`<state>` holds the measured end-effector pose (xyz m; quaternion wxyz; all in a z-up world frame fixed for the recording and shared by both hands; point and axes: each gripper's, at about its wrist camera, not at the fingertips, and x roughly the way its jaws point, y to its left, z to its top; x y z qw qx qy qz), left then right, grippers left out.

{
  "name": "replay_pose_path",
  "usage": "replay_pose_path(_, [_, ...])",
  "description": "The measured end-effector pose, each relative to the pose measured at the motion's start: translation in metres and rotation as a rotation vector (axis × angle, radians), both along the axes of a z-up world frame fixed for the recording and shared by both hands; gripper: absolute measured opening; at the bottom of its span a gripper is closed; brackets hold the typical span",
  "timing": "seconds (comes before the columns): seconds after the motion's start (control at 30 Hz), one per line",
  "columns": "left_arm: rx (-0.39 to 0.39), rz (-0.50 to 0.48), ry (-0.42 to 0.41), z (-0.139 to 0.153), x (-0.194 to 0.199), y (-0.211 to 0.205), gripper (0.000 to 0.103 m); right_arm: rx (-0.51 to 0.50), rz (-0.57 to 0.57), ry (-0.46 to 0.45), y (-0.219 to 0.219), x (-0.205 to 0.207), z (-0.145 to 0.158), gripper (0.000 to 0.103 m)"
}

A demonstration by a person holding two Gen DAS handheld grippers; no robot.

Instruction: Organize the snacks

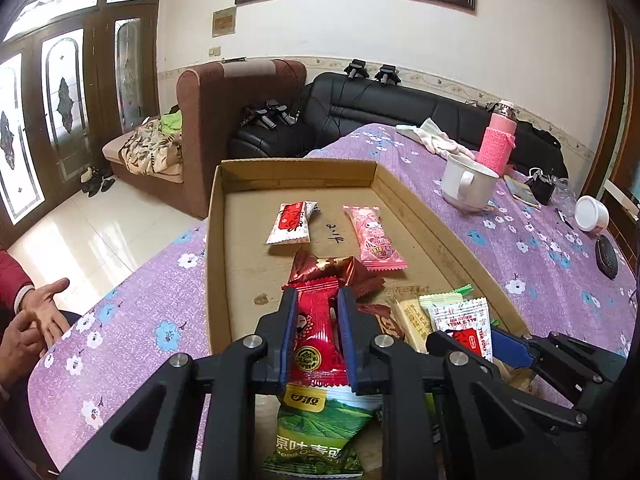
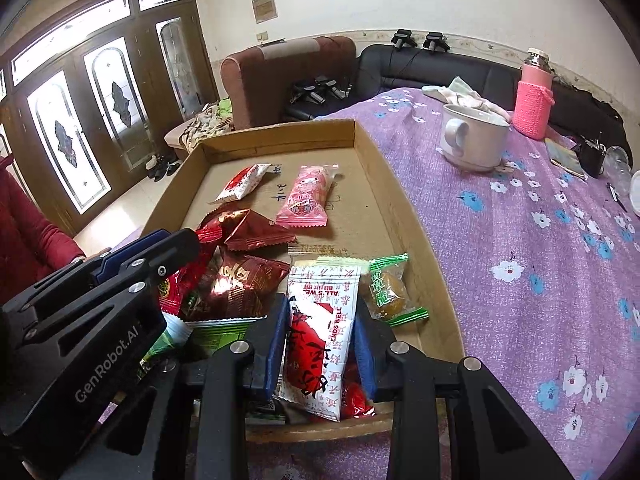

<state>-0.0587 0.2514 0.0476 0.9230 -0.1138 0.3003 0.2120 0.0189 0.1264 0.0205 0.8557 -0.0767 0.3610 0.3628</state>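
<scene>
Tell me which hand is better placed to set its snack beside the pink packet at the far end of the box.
Probably the left. Its gripper holds the red packet and points at bare cardboard near the pink packet. The right gripper holds the white packet by the nearer right side.

Item count, tray and table

Cardboard tray [image 1: 216, 240]: one. Snack packets visible in it: at least nine; the near pile overlaps, so the exact total cannot be told. Pink packets [image 1: 374, 240]: one. White-and-red packets [image 1: 290, 222]: two, counting the one in the right jaws. White mugs [image 1: 468, 184]: one. Pink-sleeved bottles [image 1: 498, 144]: one.
</scene>
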Motion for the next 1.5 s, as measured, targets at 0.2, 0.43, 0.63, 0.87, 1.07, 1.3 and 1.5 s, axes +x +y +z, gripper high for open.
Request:
replay_pose_path(0.2, [0.015, 0.015, -0.047, 0.005, -0.007, 0.0, 0.034, 0.024, -0.016, -0.02, -0.007, 0.001, 0.009, 0.036])
replay_pose_path(0.43, [0.076, 0.044, -0.112, 0.015, -0.018, -0.005, 0.063, 0.087, -0.051, -0.051, -0.025, 0.001, 0.028, 0.04])
replay_pose_path(0.63, [0.113, 0.083, -0.172, 0.024, -0.029, -0.006, 0.084, 0.124, -0.087, -0.113, -0.052, -0.007, 0.045, 0.053])
replay_pose_path(0.87, [0.238, 0.129, -0.192, 0.034, -0.043, -0.025, 0.103, 0.14, -0.136, -0.172, -0.113, -0.033, 0.044, 0.072])
replay_pose_path(1.07, [0.276, 0.117, -0.059, 0.03, -0.042, -0.041, 0.103, 0.19, -0.198, -0.188, -0.166, -0.054, 0.037, 0.091])
replay_pose_path(1.3, [0.335, 0.156, -0.041, 0.032, -0.055, -0.051, 0.103, 0.149, -0.205, -0.186, -0.164, -0.052, 0.033, 0.094])
replay_pose_path(1.5, [0.309, 0.162, 0.037, 0.028, -0.047, -0.046, 0.103, 0.129, -0.157, -0.193, -0.157, -0.061, 0.031, 0.094])
